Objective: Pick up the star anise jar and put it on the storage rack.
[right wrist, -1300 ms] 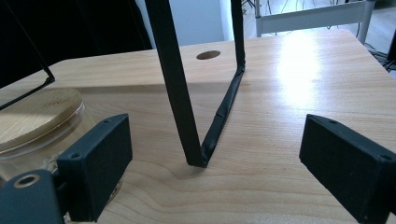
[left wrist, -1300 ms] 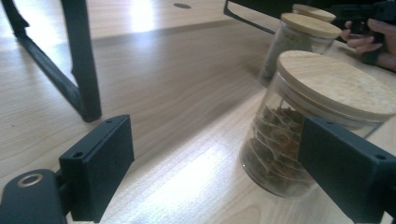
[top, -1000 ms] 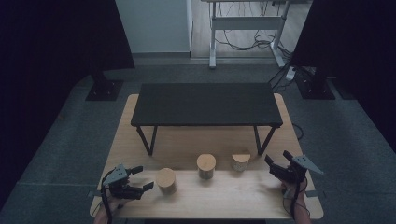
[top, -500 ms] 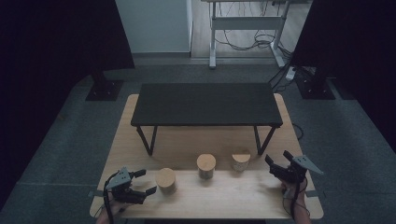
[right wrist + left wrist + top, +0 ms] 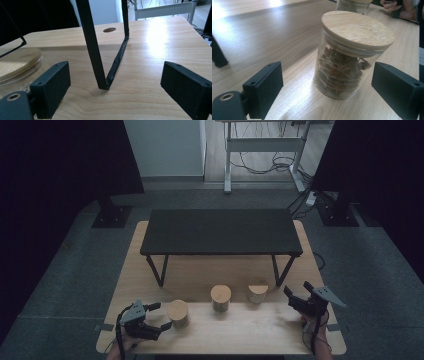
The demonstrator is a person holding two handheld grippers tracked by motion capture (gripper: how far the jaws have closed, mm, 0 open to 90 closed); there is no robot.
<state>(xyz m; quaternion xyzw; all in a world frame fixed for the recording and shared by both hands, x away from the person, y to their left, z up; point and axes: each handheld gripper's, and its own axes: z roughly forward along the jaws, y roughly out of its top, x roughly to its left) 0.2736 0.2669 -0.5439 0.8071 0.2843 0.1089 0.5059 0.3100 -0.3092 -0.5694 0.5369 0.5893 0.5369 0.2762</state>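
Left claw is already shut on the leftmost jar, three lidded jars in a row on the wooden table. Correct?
Not quite. The left claw is open, not shut: the left gripper view shows its jaws standing apart on either side of the leftmost jar, with table visible between each jaw and the glass. The rest holds: three lidded jars stand in a row on the wooden table.

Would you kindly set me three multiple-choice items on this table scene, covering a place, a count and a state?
1. Where is the left claw?
A. beside the leftmost jar
B. on the black stand
C. by the rightmost jar

2. How many wooden-lidded jars stand on the table?
A. two
B. three
C. five

3. The left claw is:
A. shut on a jar
B. open, jar between its jaws
C. shut, holding nothing

Answers: 1 A, it flanks the leftmost jar; 2 B, the high view shows three in a row; 3 B, in the left gripper view gaps remain either side of the jar.
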